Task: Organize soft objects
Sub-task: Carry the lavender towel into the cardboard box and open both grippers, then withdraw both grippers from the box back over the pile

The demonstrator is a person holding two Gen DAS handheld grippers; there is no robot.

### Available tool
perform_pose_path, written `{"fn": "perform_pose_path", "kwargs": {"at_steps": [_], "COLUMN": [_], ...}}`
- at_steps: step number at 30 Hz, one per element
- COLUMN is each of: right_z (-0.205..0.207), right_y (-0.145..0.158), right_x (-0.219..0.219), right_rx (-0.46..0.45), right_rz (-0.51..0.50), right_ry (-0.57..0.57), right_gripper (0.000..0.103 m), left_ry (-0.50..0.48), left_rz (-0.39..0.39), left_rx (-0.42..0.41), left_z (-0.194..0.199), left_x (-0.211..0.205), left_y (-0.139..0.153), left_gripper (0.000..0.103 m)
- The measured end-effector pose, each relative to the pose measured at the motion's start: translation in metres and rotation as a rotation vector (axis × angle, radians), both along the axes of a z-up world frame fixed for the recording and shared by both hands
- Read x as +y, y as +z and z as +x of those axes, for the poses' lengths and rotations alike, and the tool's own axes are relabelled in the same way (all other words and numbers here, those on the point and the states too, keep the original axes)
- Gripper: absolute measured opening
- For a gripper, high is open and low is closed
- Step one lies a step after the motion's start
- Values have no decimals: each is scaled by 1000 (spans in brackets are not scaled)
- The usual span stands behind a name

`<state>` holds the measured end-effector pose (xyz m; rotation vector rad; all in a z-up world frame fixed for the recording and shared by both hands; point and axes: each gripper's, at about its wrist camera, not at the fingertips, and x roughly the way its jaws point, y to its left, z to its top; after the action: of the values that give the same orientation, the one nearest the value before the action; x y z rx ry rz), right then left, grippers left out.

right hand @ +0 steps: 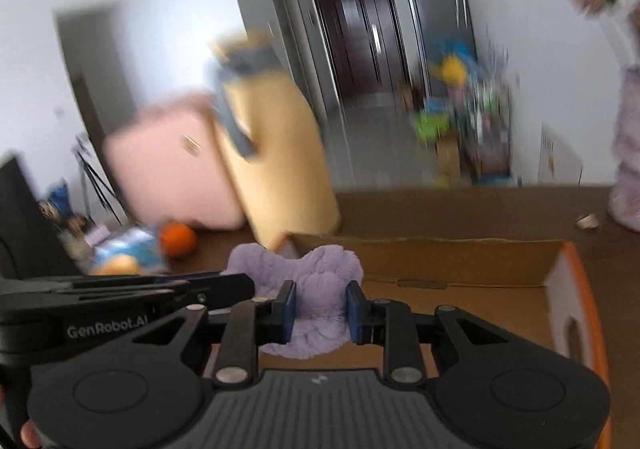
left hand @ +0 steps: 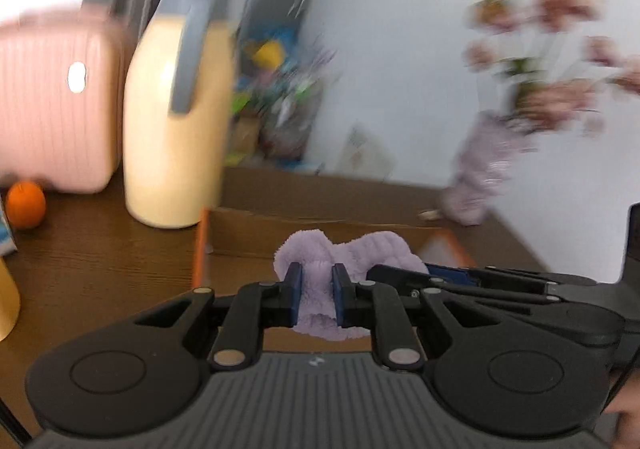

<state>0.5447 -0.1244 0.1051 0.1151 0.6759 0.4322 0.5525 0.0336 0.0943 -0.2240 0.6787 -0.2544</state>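
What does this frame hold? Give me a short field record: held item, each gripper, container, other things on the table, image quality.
held item: fluffy lilac cloth, bunched, gripped by both grippers
left gripper: shut on the cloth
right gripper: shut on the cloth, close beside the left one
container: open cardboard box with orange sides, cloth in front of its opening
table: dark wood tabletop
other things: cream jug with grey handle, pink case, orange, vase of pink flowers
image quality: background heavily blurred
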Motion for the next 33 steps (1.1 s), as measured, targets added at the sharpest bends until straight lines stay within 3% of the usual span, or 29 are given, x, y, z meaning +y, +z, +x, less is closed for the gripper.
{"fn": "perform_pose_path", "kwargs": {"at_steps": [3, 6, 9, 14, 17, 19, 21, 25, 33], "right_z": [61, 92, 102, 101, 79, 65, 38, -22, -144], "right_y": [-27, -51, -68, -63, -33, -11, 15, 57, 81], "right_x": [17, 21, 23, 5, -12, -36, -57, -102, -139], "right_rx": [90, 169, 197, 230, 175, 130, 72, -45, -228], "right_rz": [-56, -43, -40, 35, 1, -22, -53, -109, -60], "right_ry": [-12, -11, -7, -27, -70, -91, -127, -206, -280], "right_gripper": [25, 28, 42, 49, 53, 60, 67, 76, 79], "left_ry": [31, 30, 23, 8, 15, 20, 35, 64, 150], "left_rz": [72, 166, 241, 235, 234, 230, 242, 247, 207], "left_rx": [97, 146, 122, 84, 49, 17, -25, -103, -266], "left_z": [58, 87, 93, 82, 61, 41, 19, -35, -143], "left_x": [-1, -6, -8, -4, -3, 0, 3, 12, 9], "left_y": [-28, -48, -54, -41, -19, 1, 21, 52, 77], "left_gripper": [16, 17, 20, 37, 43, 58, 59, 78, 80]}}
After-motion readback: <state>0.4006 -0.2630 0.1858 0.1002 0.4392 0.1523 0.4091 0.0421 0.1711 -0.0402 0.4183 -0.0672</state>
